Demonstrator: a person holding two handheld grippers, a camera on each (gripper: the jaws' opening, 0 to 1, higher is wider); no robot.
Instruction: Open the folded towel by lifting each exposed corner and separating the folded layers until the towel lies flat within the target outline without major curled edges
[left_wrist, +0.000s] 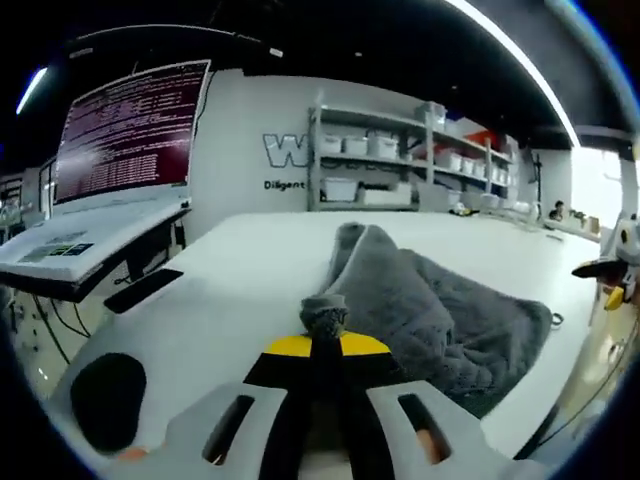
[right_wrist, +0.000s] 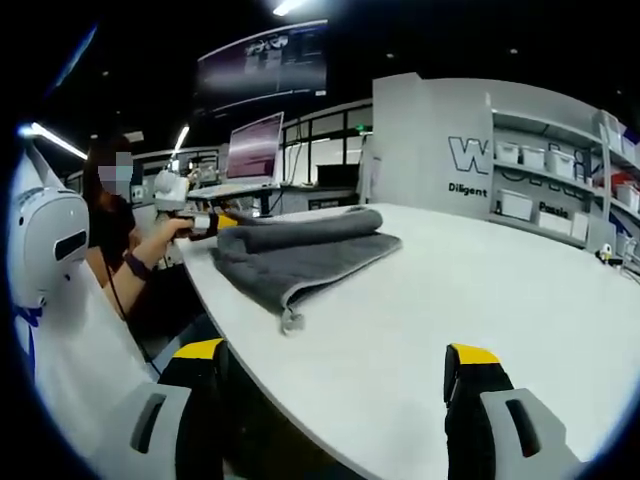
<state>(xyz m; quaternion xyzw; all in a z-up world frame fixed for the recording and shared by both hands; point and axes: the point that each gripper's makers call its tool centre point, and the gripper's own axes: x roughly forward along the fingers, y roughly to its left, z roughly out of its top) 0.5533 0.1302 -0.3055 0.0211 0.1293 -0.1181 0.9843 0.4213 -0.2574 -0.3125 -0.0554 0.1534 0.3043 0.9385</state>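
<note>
The grey towel (left_wrist: 430, 310) lies bunched and folded on the white table (left_wrist: 240, 290). My left gripper (left_wrist: 325, 340) is shut on one of its corners, which sticks up between the yellow-tipped jaws. In the right gripper view the towel (right_wrist: 300, 255) lies folded in layers near the table's (right_wrist: 480, 290) edge, with a small tag hanging off its near corner. A person's hand holds the left gripper (right_wrist: 195, 222) at the towel's far end. My right gripper (right_wrist: 340, 380) is wide open over the table edge, short of the towel, with nothing in it.
An open laptop (left_wrist: 120, 150) stands on a stand left of the table, above a black mouse (left_wrist: 105, 400). Shelves with white bins (left_wrist: 400, 160) line the back wall. A white rounded machine (right_wrist: 50, 240) stands at the left, in front of a person.
</note>
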